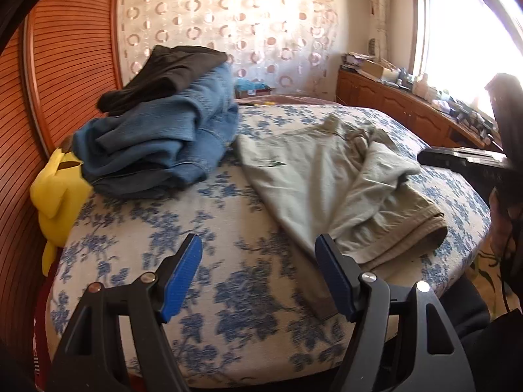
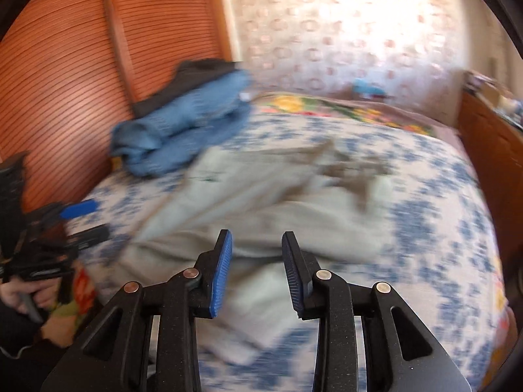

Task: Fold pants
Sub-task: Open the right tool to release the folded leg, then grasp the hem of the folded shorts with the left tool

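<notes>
Tilting down over the bed (image 1: 228, 202), both grippers are released — left gripper (image 1: 258, 274) spread wide beside the pants (image 1: 313, 176), right gripper (image 2: 256, 271) parted above them, empty.

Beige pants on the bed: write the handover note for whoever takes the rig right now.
Left gripper: jaws open, empty, above the bedspread beside the pants' near edge.
Right gripper: jaws partly open, nothing between them, over the pants.
Beige pants: loosely folded over, rumpled, not squared.
Blue jeans and dark garment pile: at the bed's far left.
Left: smooth and finish folding the beige pants.
</notes>
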